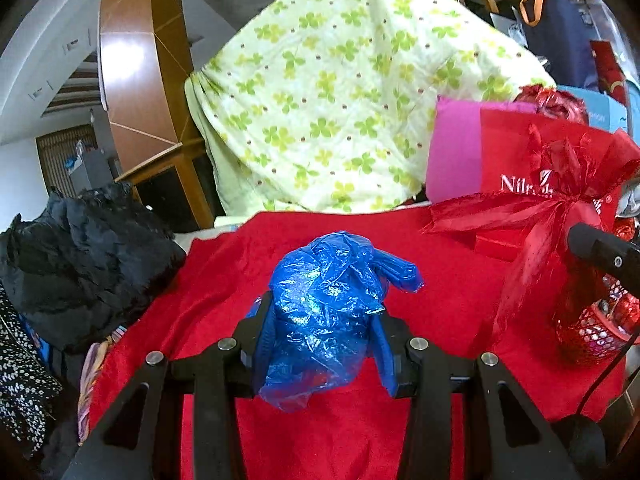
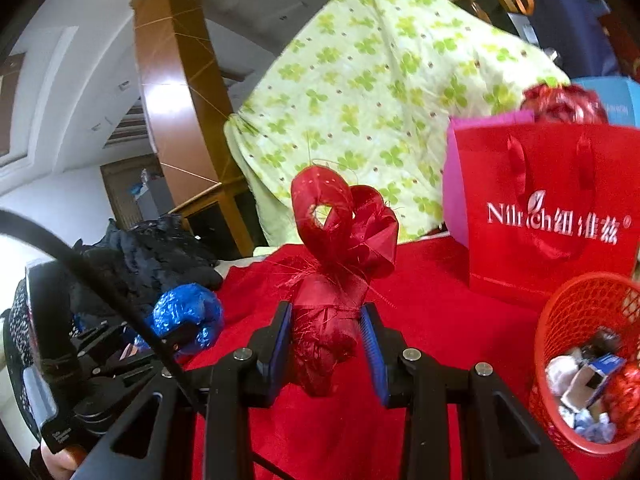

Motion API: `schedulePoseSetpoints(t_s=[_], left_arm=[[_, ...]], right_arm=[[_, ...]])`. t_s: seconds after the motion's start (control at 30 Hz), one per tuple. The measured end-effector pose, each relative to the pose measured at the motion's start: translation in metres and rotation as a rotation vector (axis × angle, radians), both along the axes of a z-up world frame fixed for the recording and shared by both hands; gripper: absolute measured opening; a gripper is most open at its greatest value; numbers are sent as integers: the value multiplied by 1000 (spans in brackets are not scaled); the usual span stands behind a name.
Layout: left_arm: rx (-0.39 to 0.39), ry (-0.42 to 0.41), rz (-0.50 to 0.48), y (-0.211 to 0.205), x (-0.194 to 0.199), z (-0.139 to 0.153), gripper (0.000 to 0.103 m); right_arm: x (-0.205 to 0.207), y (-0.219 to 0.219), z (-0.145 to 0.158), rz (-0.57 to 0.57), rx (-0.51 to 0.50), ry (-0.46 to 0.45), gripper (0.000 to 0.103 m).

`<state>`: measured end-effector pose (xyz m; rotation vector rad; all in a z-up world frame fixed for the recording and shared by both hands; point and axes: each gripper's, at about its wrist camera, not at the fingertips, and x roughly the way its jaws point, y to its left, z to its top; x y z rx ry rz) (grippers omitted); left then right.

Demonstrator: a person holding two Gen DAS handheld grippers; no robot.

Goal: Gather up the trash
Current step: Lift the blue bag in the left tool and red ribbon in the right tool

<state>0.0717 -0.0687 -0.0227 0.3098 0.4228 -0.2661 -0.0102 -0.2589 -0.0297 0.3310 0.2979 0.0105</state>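
My left gripper (image 1: pixel 320 320) is shut on a crumpled blue plastic bag (image 1: pixel 324 312), held up above a red cloth (image 1: pixel 420 360). The same bag (image 2: pixel 188 314) and the left gripper (image 2: pixel 160 340) show at the lower left of the right wrist view. My right gripper (image 2: pixel 326 324) is shut on a bundle of red ribbon and satin fabric (image 2: pixel 332 288), its bow standing up above the pads. That bundle (image 1: pixel 560 220) also hangs at the right of the left wrist view. A red mesh trash basket (image 2: pixel 580 320) holding crumpled paper and wrappers stands to the right, seen too as the red basket (image 1: pixel 592 336).
A red paper gift bag (image 2: pixel 552 212) with white lettering stands behind the basket, against a pink bag (image 1: pixel 456 152). A green clover-print quilt (image 1: pixel 340 92) is draped behind. Dark clothing (image 1: pixel 80 256) is piled at the left, near a wooden post (image 1: pixel 136 60).
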Motion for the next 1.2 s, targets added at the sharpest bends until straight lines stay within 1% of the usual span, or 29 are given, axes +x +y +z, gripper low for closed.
schedulePoseSetpoints(t_s=[0.17, 0.27, 0.53, 0.77, 0.97, 1.1, 1.2], left_arm=[[-23, -37, 2, 11, -23, 19, 46], [-36, -47, 0, 15, -30, 25, 46], [-52, -69, 0, 21, -43, 37, 46], [-69, -80, -10, 20, -49, 45, 46], [-113, -46, -32, 26, -51, 44, 46], [-140, -44, -20, 37, -53, 44, 46], [-154, -62, 6, 50, -56, 45, 46]], right_arm=[[-22, 9, 15, 13, -18, -45, 37], [-32, 14, 21, 10, -34, -68, 37], [-53, 13, 27, 9, -39, -100, 37], [-65, 8, 30, 0, -38, -119, 37], [-76, 13, 31, -7, -51, -136, 37], [-73, 13, 33, -2, -49, -124, 37], [-68, 17, 37, 9, -55, -115, 37]])
